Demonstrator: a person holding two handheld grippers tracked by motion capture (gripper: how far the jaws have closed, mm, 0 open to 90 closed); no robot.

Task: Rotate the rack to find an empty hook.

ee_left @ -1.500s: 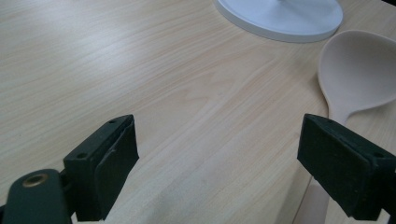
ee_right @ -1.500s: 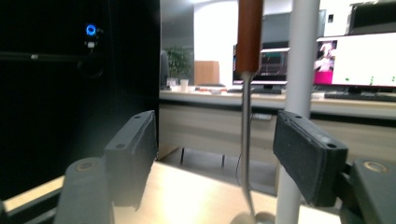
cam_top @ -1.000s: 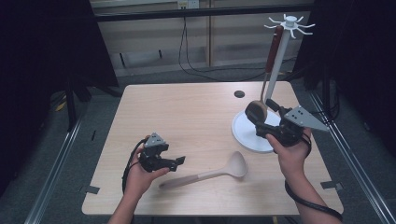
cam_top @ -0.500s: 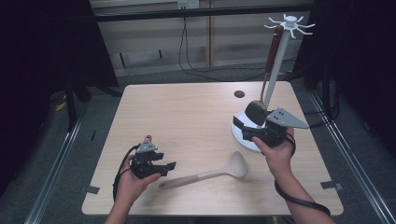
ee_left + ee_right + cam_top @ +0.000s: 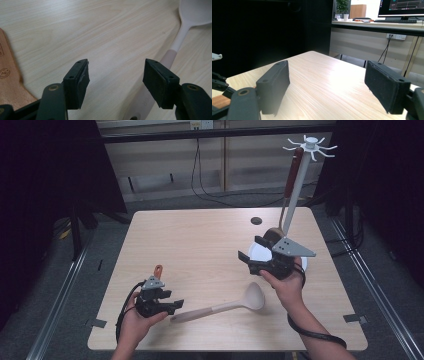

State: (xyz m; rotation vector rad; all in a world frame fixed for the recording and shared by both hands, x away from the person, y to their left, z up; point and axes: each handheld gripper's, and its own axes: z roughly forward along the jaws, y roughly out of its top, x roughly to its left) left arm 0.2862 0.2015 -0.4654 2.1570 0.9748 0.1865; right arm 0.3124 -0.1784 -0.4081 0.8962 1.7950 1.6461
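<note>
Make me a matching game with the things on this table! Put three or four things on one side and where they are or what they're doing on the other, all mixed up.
Things:
1. ladle
2. white stand
3. left gripper
4. right gripper

Places or states:
A. stands upright at the table's far right
B. held open above the table, near the stand's base
C. lies flat on the table near the front edge
D. open, down low by the ladle's handle end

Pairs: 1-C, 2-A, 3-D, 4-B

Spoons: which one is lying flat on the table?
The pale ladle lies flat between the two hands. The brown-handled spoon hangs upright on the white rack instead.
</note>
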